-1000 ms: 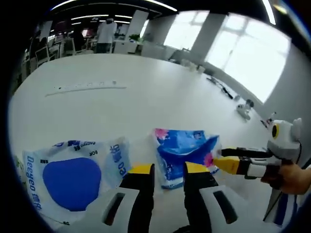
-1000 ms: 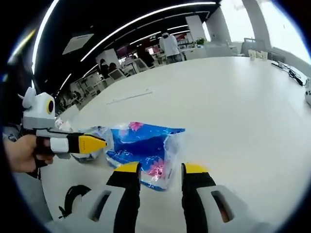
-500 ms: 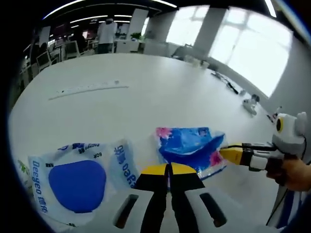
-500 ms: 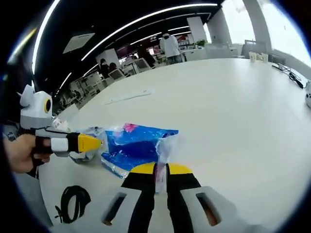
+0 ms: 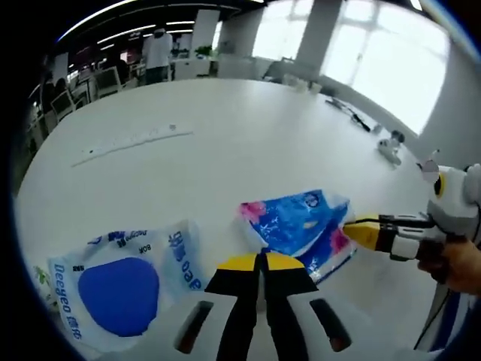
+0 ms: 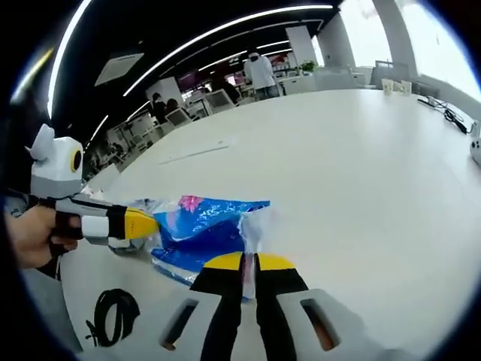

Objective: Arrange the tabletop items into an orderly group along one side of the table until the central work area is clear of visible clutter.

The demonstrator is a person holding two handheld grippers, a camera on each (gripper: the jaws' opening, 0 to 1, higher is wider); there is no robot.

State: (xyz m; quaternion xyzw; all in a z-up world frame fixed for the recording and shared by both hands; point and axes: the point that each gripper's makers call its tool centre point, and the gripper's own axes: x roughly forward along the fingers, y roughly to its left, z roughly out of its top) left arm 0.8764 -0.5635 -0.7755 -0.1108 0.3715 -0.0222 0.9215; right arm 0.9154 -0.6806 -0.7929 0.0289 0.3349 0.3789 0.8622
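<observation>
Here the blue tissue pack (image 5: 301, 226) lies on the white surface (image 5: 225, 143), held at two ends. In the right gripper view the right gripper (image 6: 249, 262) has its yellow-tipped jaws pressed together on a crinkled clear flap of the pack's wrapper, the blue body of the pack (image 6: 207, 229) spreading away to the left of the jaws. In the left gripper view the left gripper (image 5: 261, 261) has its jaws closed tight, tips touching, right at the near edge of the pack; whether any wrapper is pinched between them I cannot tell. From the right of that view the right gripper reaches in, its yellow tip touching the pack's far corner, with a hand (image 5: 458, 263) behind it. In the right gripper view the left gripper (image 6: 139, 223) comes in from the left, its yellow tip against the pack's left end, also with a hand (image 6: 30, 237) behind. A larger white bag with a blue oval print (image 5: 120, 286) lies flat on the surface just left of the left gripper's jaws, near the tissue pack but apart from it. A coiled black cable (image 6: 116, 308) lies on the surface at the lower left of the right gripper view. A long white power strip (image 5: 131, 139) sits farther off across the surface, and people stand among desks in the office behind.
</observation>
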